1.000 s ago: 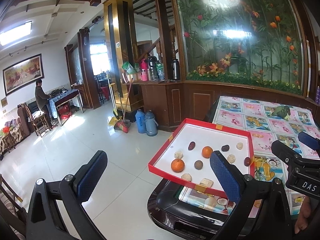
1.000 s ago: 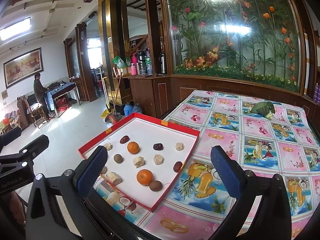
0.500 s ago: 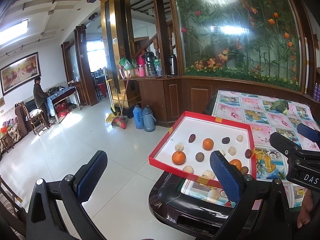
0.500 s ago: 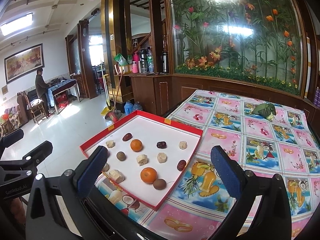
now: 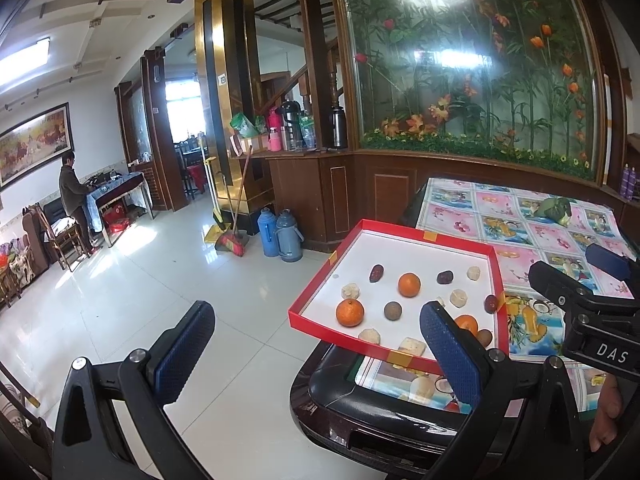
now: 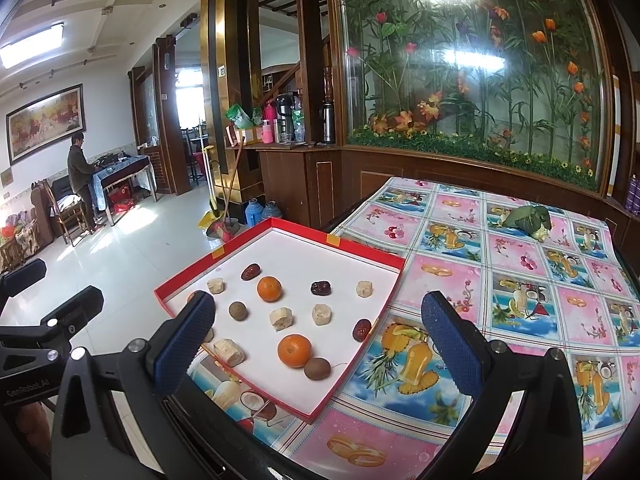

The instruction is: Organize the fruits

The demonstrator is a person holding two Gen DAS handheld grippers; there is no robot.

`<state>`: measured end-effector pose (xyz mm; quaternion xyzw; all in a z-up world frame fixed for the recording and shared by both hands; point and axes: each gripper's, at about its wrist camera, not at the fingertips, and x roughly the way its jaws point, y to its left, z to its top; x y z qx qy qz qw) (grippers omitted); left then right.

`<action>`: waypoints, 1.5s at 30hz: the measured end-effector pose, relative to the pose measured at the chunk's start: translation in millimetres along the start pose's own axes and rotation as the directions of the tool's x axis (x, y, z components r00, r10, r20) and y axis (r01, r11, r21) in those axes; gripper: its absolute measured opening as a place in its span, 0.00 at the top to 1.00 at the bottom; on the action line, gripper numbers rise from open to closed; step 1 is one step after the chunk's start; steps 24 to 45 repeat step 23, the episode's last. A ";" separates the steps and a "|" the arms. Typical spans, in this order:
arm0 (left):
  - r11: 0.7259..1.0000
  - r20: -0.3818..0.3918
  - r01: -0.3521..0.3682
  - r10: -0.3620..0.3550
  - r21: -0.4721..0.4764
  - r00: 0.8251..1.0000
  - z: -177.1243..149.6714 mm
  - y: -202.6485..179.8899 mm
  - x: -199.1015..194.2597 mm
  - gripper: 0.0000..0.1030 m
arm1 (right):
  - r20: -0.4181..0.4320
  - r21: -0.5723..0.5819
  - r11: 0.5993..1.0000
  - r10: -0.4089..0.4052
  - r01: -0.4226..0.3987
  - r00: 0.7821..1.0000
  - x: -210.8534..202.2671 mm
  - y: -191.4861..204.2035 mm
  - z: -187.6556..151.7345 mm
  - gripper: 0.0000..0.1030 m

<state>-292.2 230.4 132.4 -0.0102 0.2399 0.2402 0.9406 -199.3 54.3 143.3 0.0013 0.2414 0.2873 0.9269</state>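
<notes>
Both wide-open, empty grippers, left gripper (image 5: 316, 344) and right gripper (image 6: 318, 332), could nudge the overhanging shallow red-rimmed white cardboard tray (image 6: 362, 252), rolling its round orange tangerines (image 6: 294, 350).

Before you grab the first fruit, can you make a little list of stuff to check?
1. Right gripper open and holding nothing: ok.
2. Left gripper open and holding nothing: ok.
3. Fruits lie apart in the red tray: mostly ok; the near orange sits right beside a brown fruit.
4. Tray fully on the table: not ok, its left part hangs past the edge.
5. Where sorted fruits should go: cannot tell.
</notes>
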 end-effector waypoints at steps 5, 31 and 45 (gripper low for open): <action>1.000 0.007 0.030 -0.030 -0.004 1.000 0.3 -0.5 2.2 0.00 | -0.006 0.000 1.000 0.000 0.000 1.000 4.5 -1.0 -1.0 0.00; 0.996 -0.032 0.084 -0.083 0.036 0.996 -2.2 -18.6 15.9 0.00 | -0.040 0.038 0.999 -0.006 0.008 0.999 29.2 -24.5 -8.2 0.00; 0.996 -0.032 0.084 -0.083 0.036 0.996 -2.2 -18.6 15.9 0.00 | -0.040 0.038 0.999 -0.006 0.008 0.999 29.2 -24.5 -8.2 0.00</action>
